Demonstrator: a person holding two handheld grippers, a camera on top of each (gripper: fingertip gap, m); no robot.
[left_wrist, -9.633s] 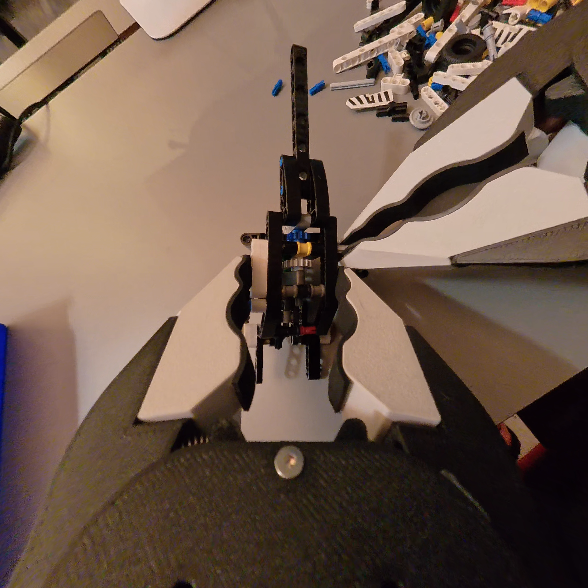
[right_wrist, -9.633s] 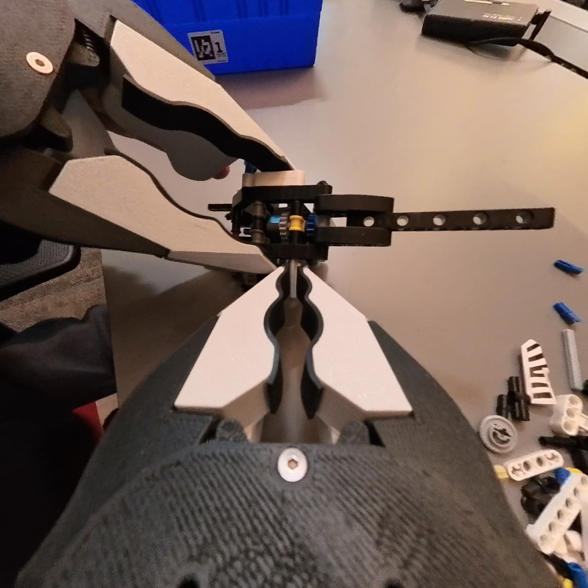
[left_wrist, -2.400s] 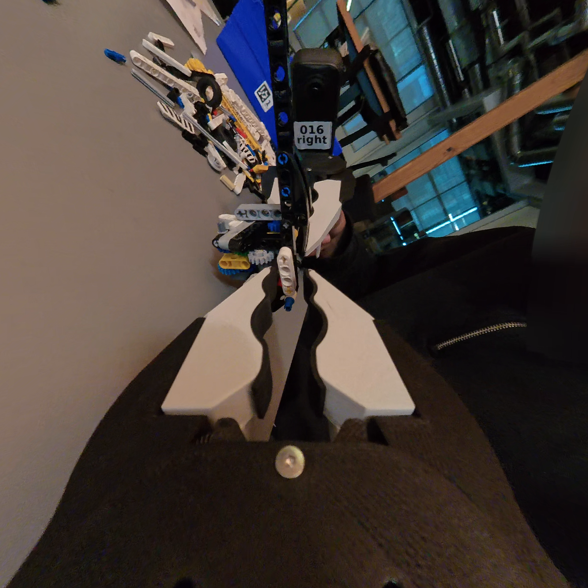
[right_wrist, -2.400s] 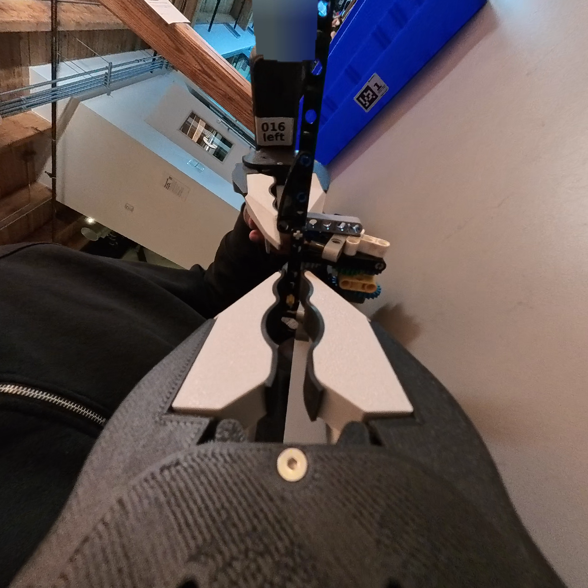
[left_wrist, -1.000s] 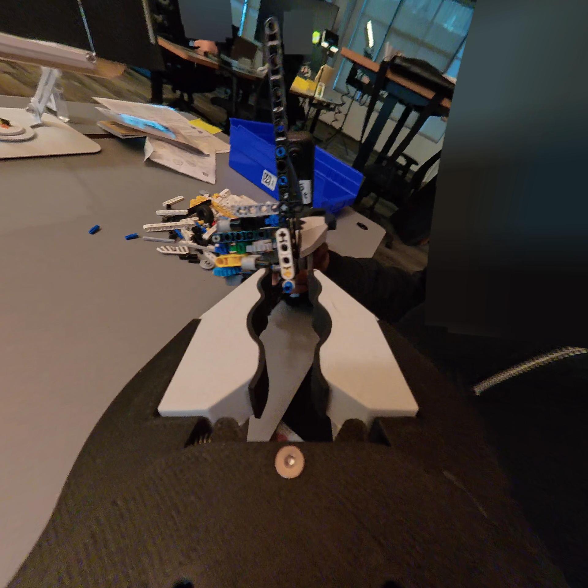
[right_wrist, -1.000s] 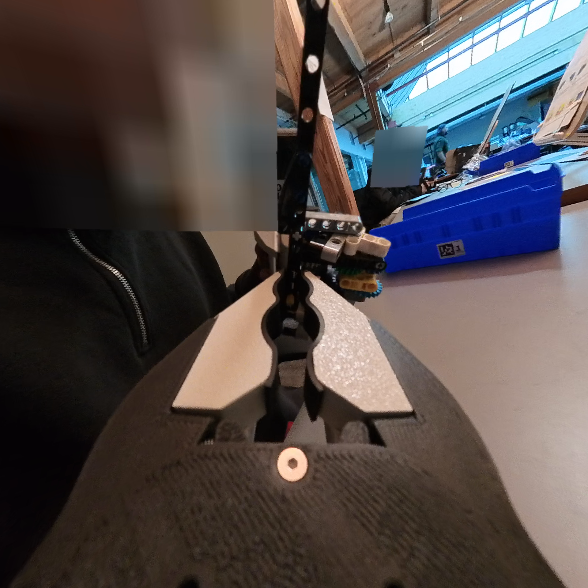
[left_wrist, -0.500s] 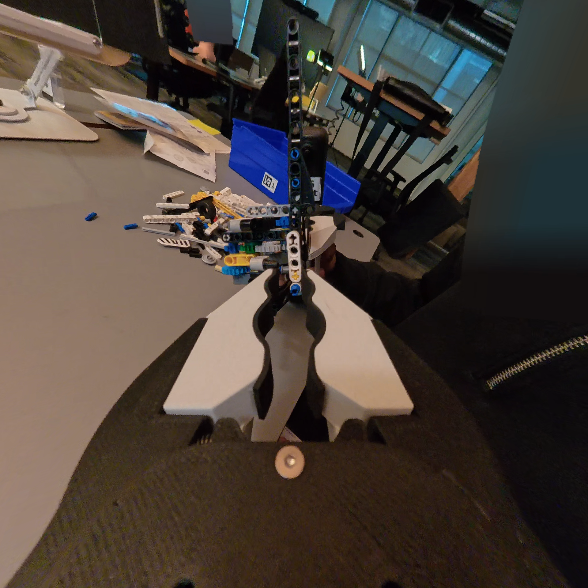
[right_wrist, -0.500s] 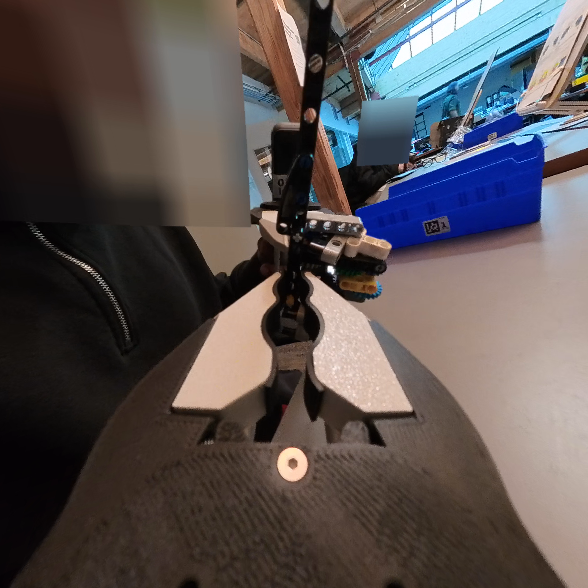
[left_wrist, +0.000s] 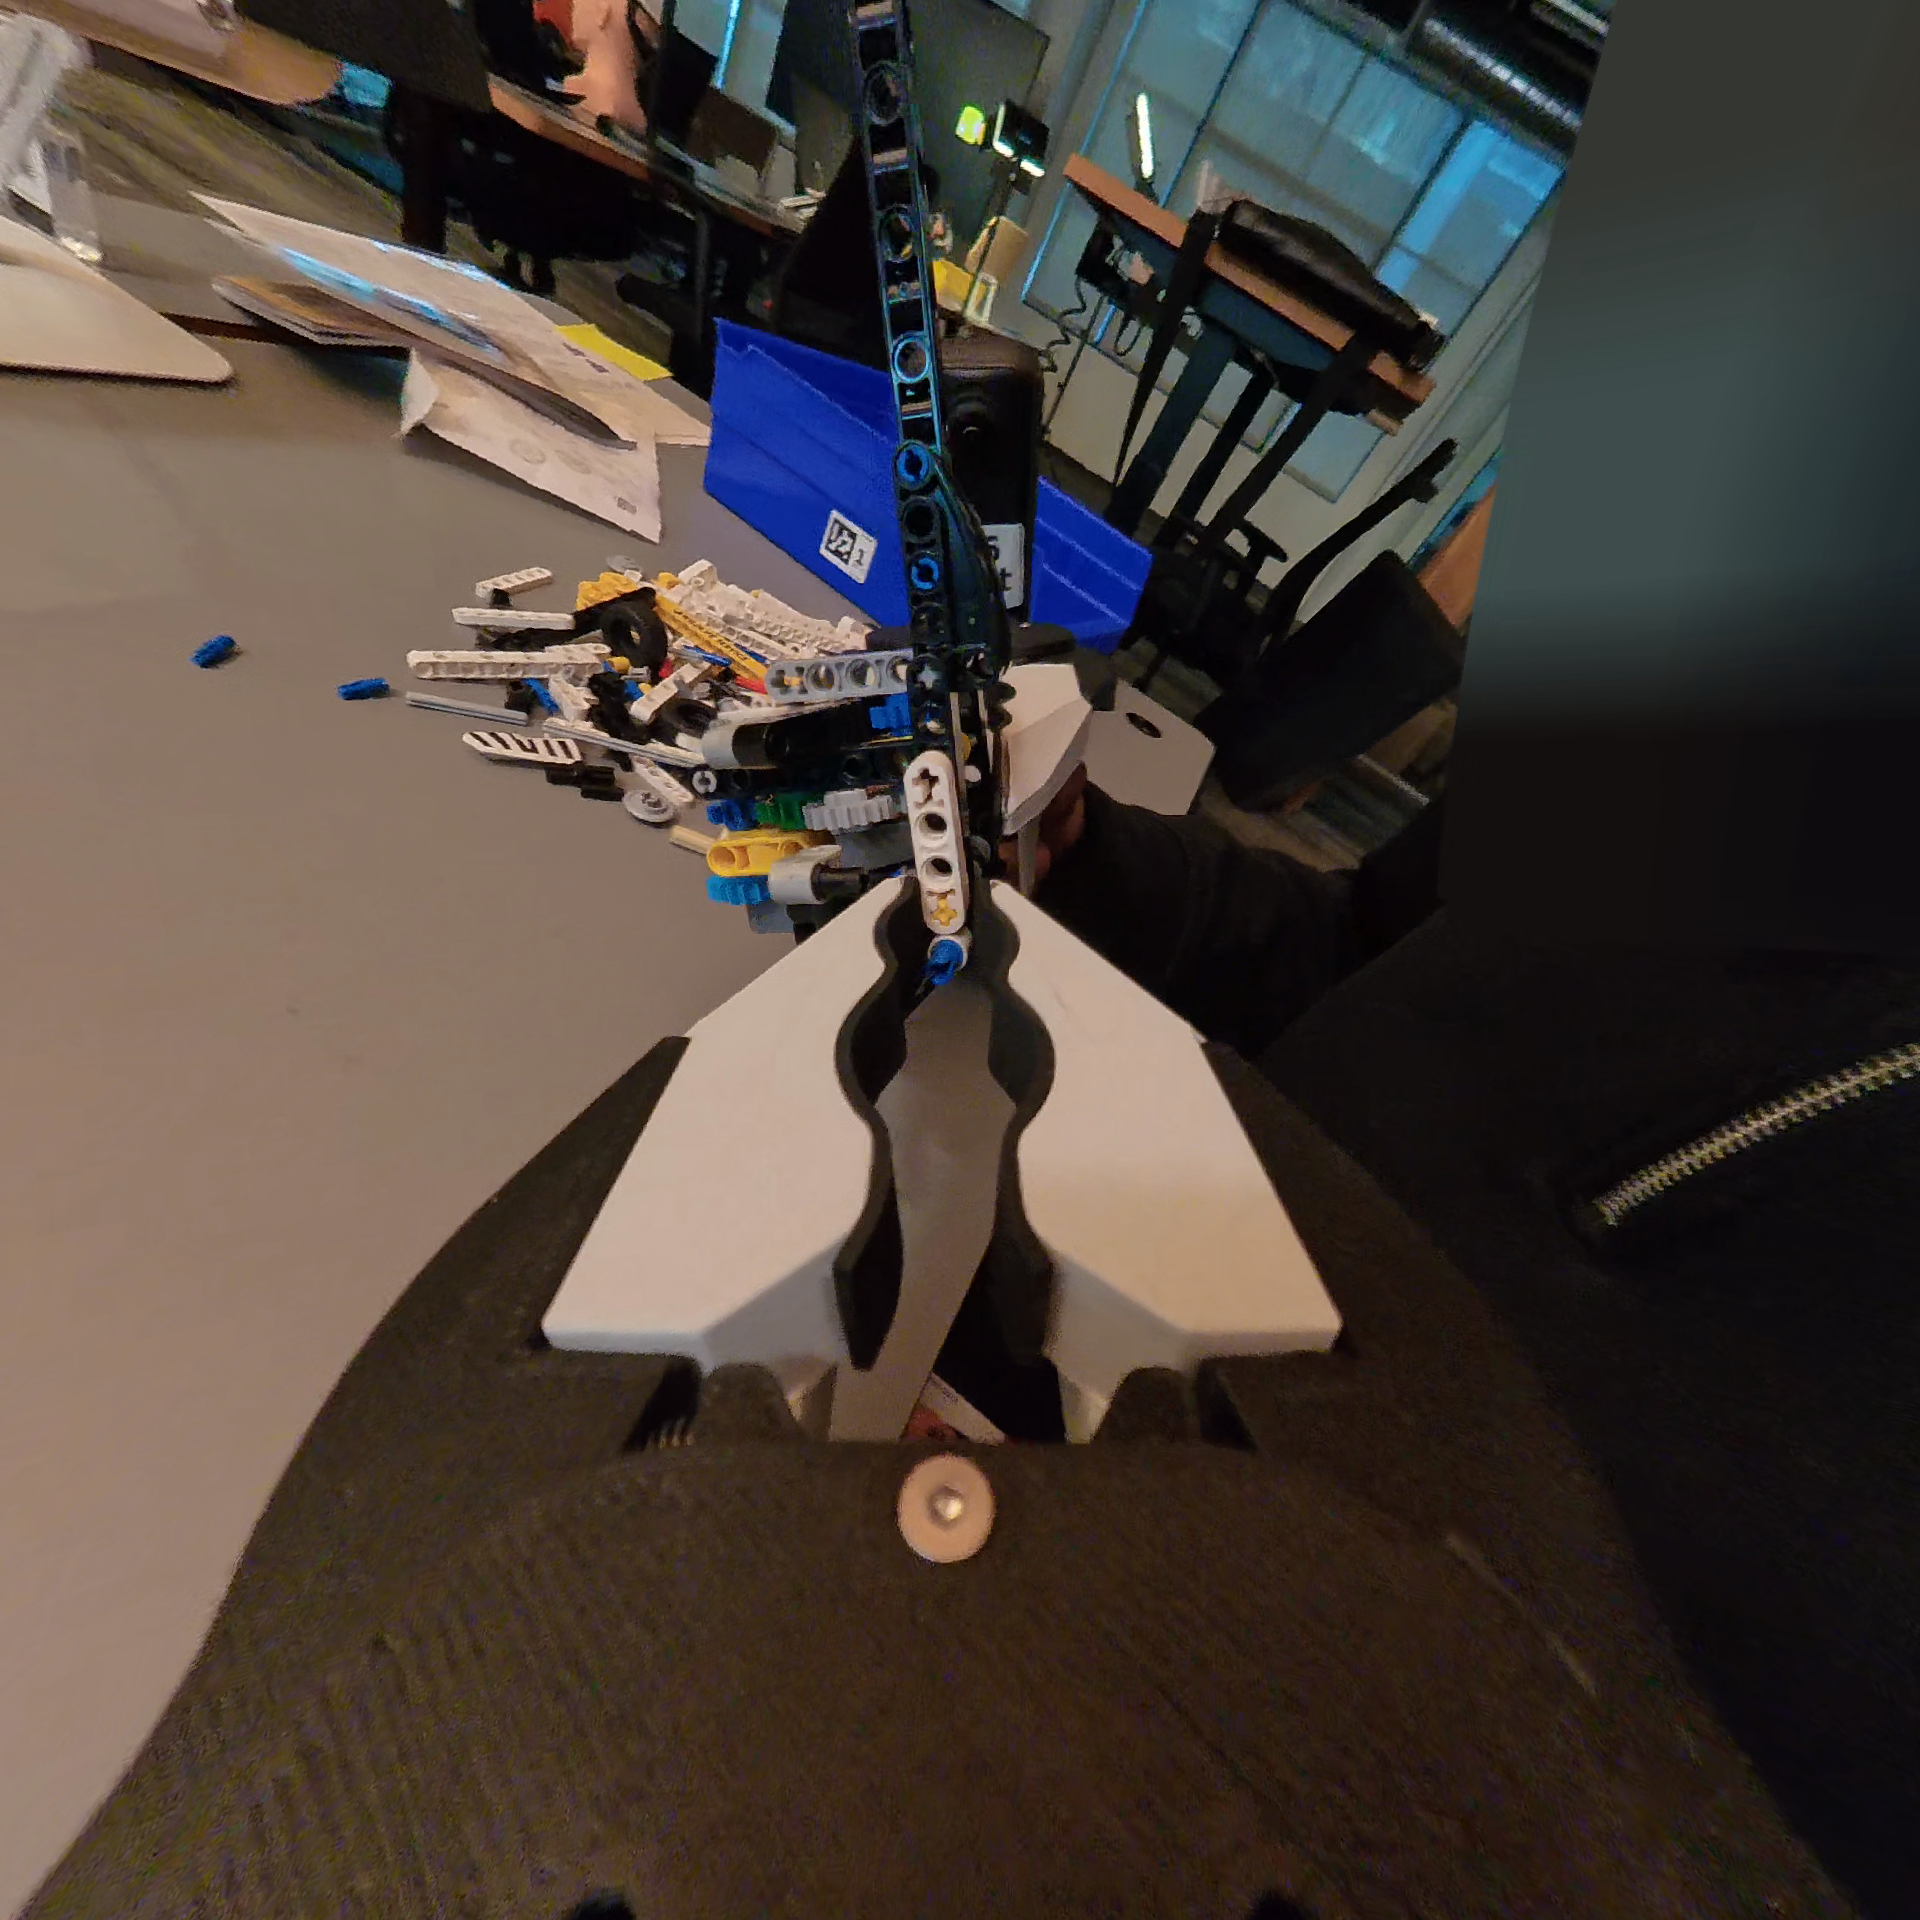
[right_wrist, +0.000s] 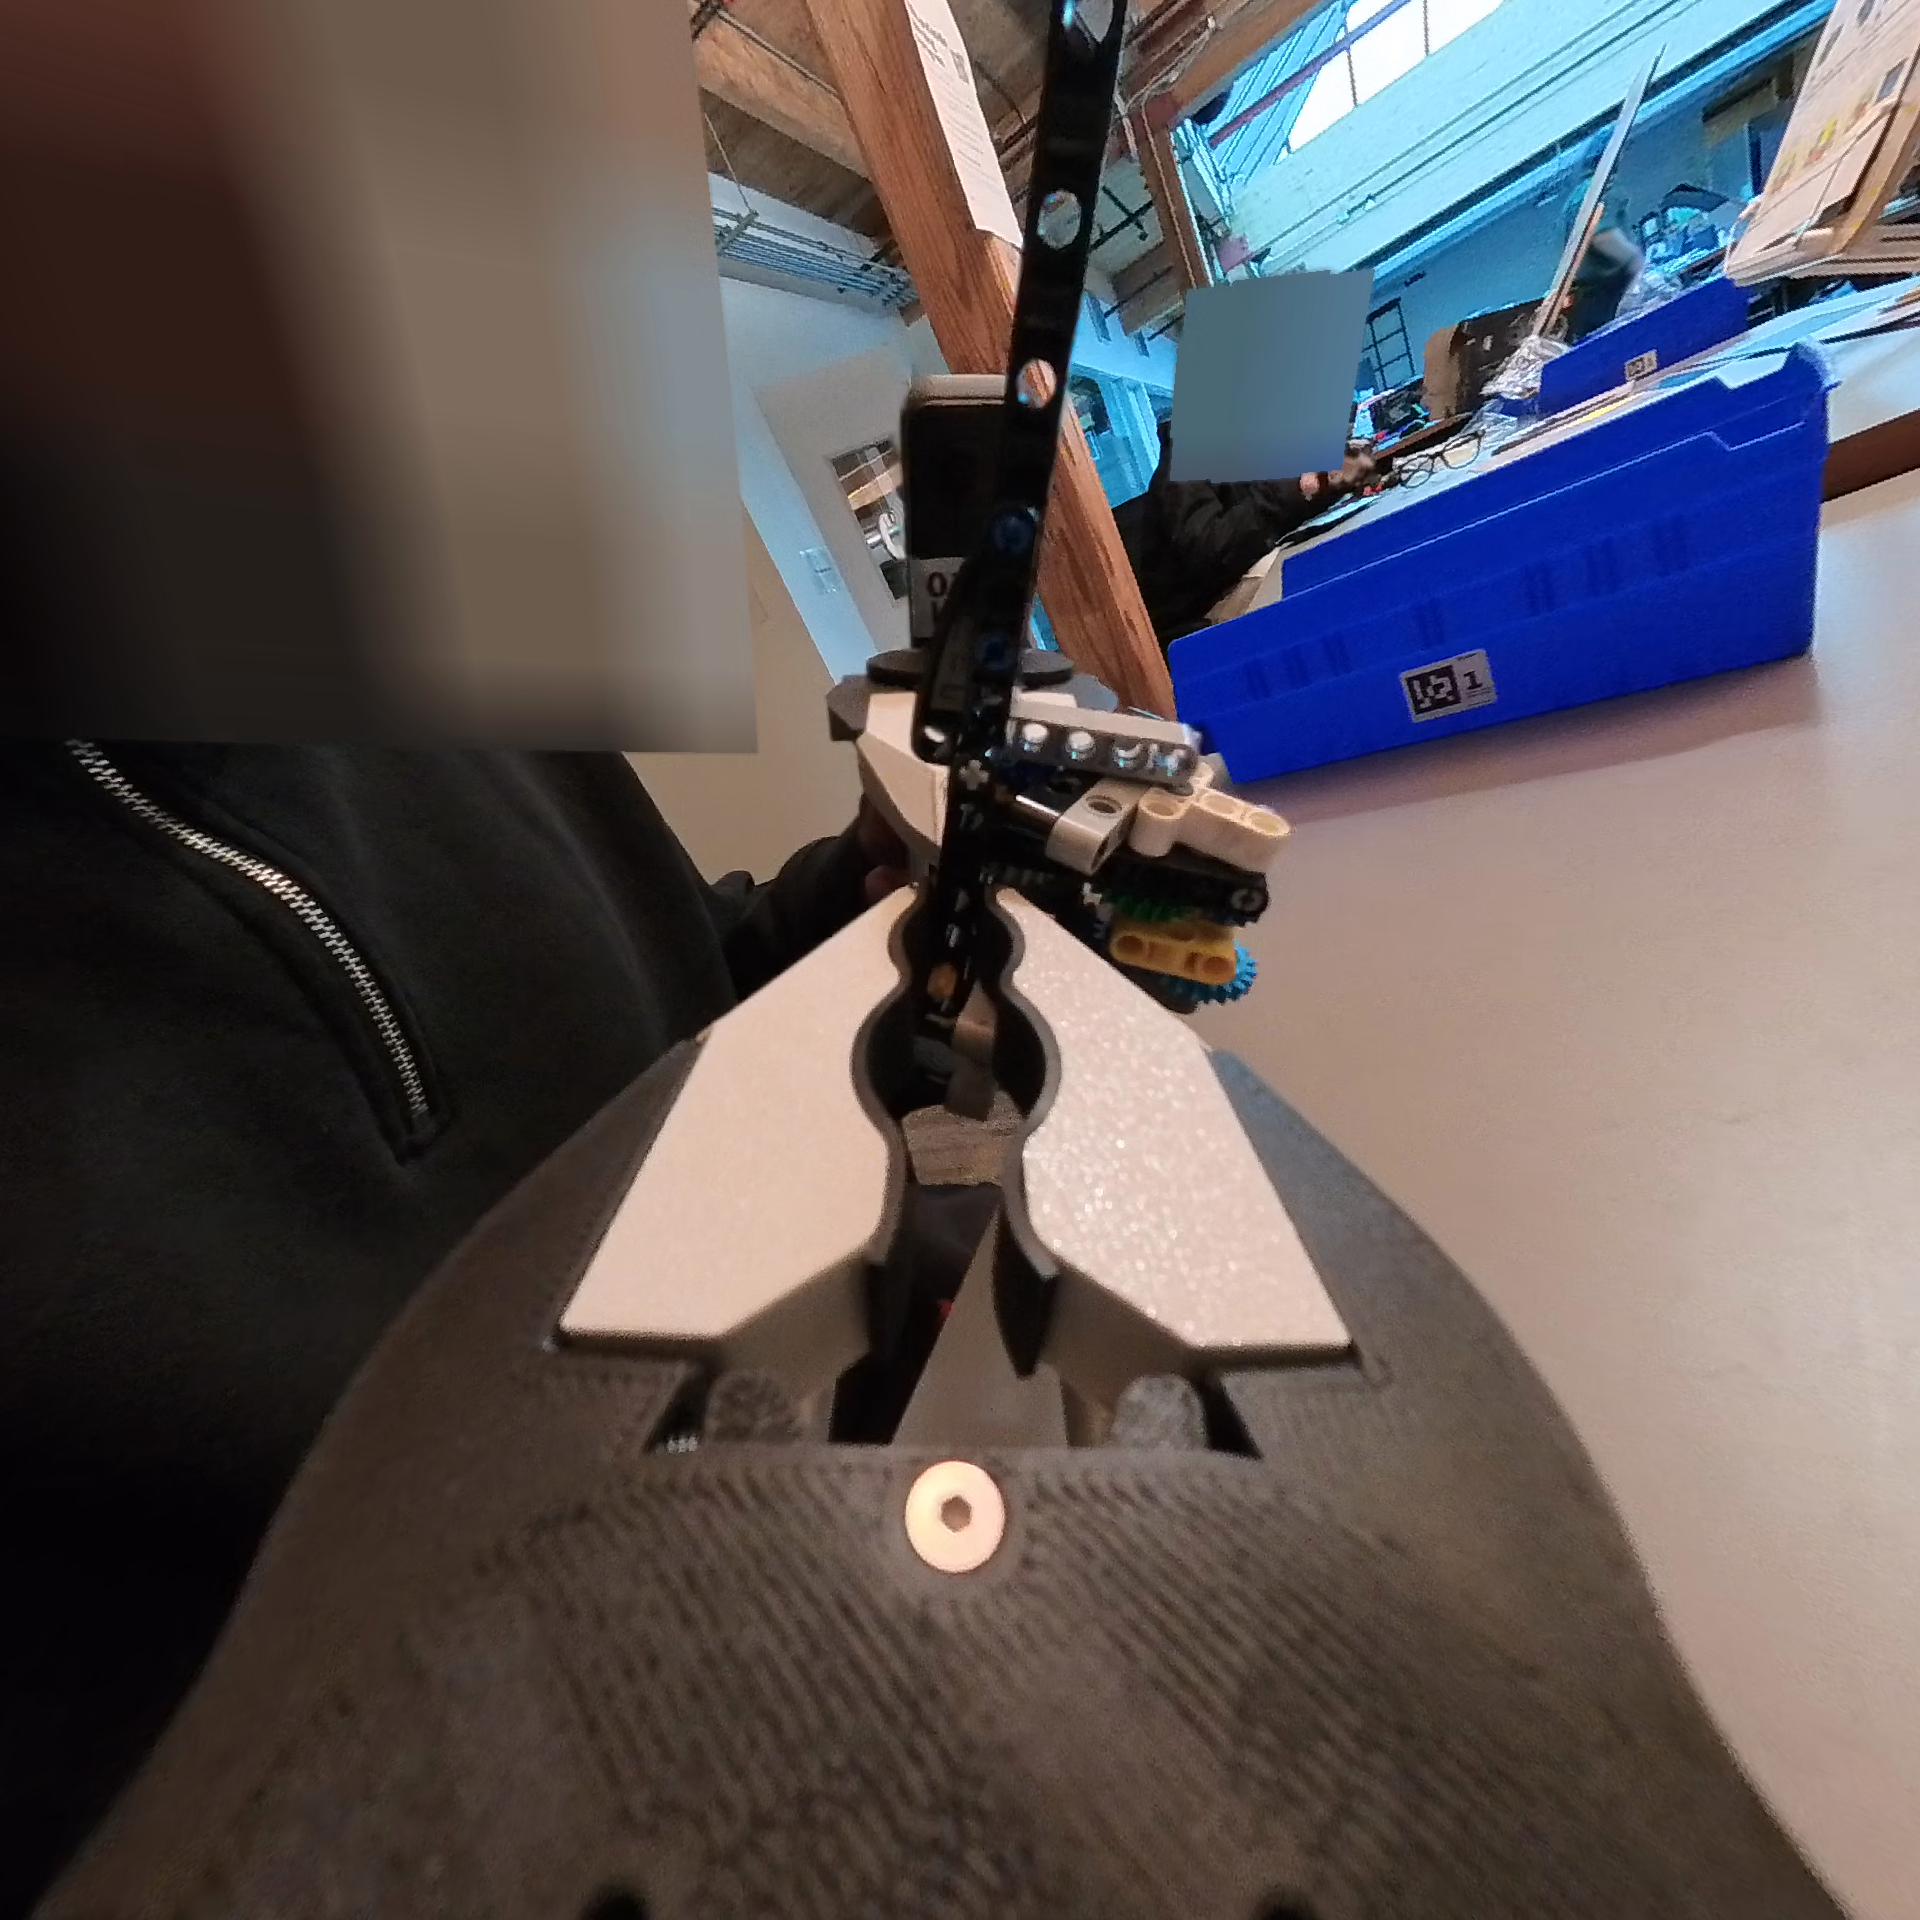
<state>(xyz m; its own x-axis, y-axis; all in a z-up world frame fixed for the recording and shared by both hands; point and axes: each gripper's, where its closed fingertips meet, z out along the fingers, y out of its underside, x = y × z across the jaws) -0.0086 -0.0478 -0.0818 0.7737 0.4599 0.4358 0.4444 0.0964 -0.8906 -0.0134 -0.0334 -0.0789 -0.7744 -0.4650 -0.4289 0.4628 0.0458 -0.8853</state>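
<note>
Both my grippers, left (left_wrist: 943, 914) and right (right_wrist: 956, 914), clamp one brick model (left_wrist: 831, 769) from opposite sides, held above the table (left_wrist: 260, 935) near its edge. Its long black beam (left_wrist: 899, 260) points up. Open tabletop lies left; a parts pile (left_wrist: 623, 665) sits farther off.

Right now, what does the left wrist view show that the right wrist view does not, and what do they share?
Only the left wrist view shows the loose pile of white, black, yellow and blue plastic building pieces on the grey table, two stray blue pins and the folded paper sheets.

Only the right wrist view shows the slanted wooden beam and a seated person's black zip jacket.

Both show the black-beamed toy assembly with gears, gripped by the left tool and right tool, and the blue plastic bin.
</note>
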